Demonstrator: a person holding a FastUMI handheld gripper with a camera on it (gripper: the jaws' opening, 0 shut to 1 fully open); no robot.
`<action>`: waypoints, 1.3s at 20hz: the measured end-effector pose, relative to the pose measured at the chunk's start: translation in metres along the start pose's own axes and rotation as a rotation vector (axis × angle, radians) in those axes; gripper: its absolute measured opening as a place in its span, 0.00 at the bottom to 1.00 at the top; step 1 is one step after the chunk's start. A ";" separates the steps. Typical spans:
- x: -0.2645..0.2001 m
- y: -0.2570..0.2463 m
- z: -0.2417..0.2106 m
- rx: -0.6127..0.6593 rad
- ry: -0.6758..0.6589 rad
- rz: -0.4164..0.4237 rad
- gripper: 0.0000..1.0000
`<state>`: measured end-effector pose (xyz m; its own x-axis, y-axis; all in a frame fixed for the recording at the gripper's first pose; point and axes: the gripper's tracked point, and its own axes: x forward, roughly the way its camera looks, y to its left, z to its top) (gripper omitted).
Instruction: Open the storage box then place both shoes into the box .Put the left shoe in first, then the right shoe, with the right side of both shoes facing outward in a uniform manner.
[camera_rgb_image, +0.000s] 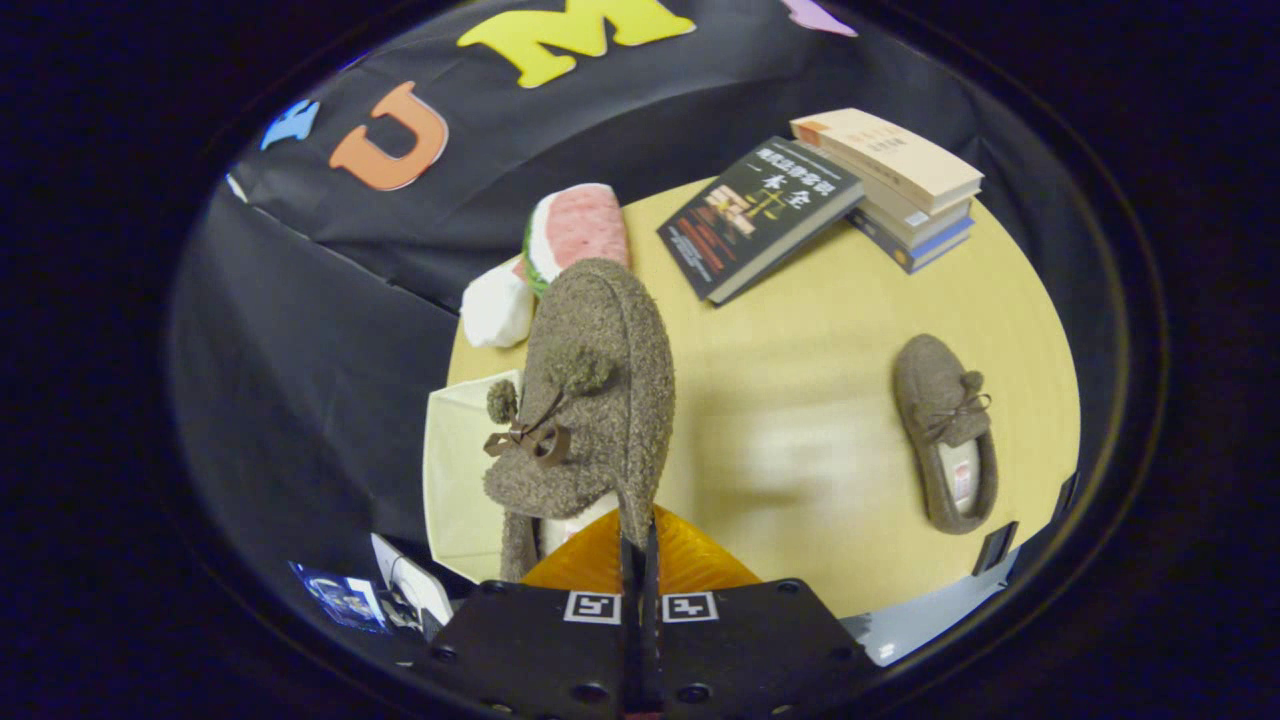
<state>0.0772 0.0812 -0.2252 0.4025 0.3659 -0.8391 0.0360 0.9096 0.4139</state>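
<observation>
A brown fuzzy slipper (590, 400) with pompoms and a bow hangs between my fingers, held by the rim of its opening, toe pointing away. My gripper (640, 545) is shut on that rim, lifted above the table. Beneath and beside the held slipper shows the pale cream storage box (455, 470) near the table's left edge, its inside partly hidden by the slipper. The second matching slipper (945, 430) lies flat on the yellow table (800, 400), well off to the right of my fingers, its opening toward me.
A black book (760, 215) leans against a stack of books (900, 180) at the far right of the table. A watermelon-slice plush (575, 230) and a white soft object (497, 310) lie beyond the held slipper. The table edge drops off on the left.
</observation>
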 end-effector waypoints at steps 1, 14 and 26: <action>0.002 0.022 -0.005 -0.012 0.006 0.019 0.00; 0.159 0.142 -0.071 -0.042 0.153 -0.164 0.01; 0.249 0.135 -0.089 -0.100 0.220 -0.359 0.01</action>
<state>0.1004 0.3124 -0.4100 0.1760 0.0463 -0.9833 0.0454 0.9974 0.0551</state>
